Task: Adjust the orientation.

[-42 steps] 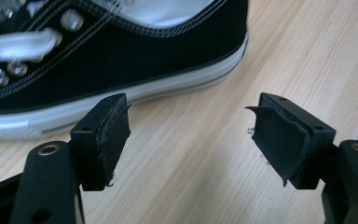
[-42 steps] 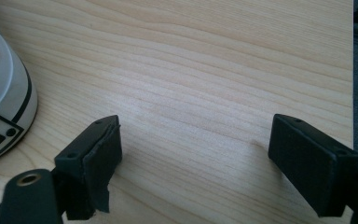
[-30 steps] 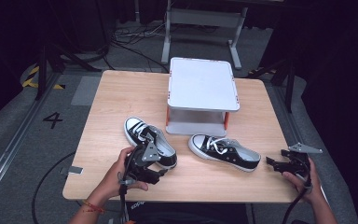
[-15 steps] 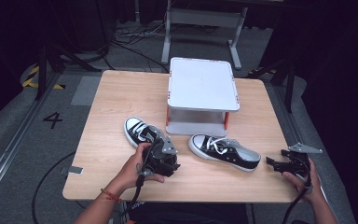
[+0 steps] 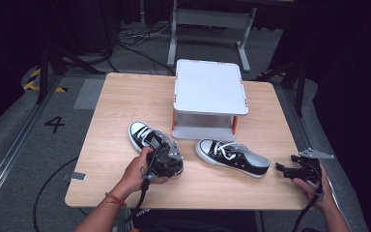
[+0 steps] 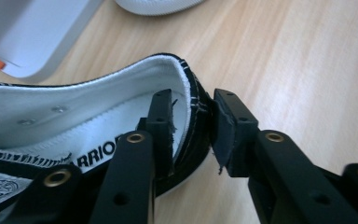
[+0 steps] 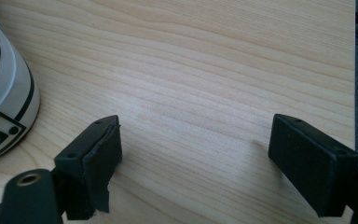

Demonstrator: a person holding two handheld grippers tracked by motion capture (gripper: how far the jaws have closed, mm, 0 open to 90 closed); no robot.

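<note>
A person at a wooden bench [image 5: 116, 101] is working on a pair of black-and-white sneakers in front of a low white stand [image 5: 210, 89] with orange legs. At the left, the left gripper [image 6: 193, 126] is straddling the heel collar of the left sneaker [image 5: 145, 136], one jaw inside the shoe against the white lining and the other outside the black canvas; the jaws are standing close about the collar but a sliver of gap is showing at the outer pad, so the grip is looking not yet fully made. To do this step well, the hand [image 5: 137, 168] is best pushing the jaws a little deeper over the collar before squeezing, since a bite on the thin edge alone is likely to slip or fold the canvas when the shoe is raised, and the lift is best kept slow with the toe trailing low. In the middle, the right sneaker [image 5: 232, 157] is lying on its sole, apart from its mate. At the right edge, the right gripper [image 7: 193, 158] is hovering with jaws spread wide over bare wood, just beside that shoe's heel and holding nothing.
</note>
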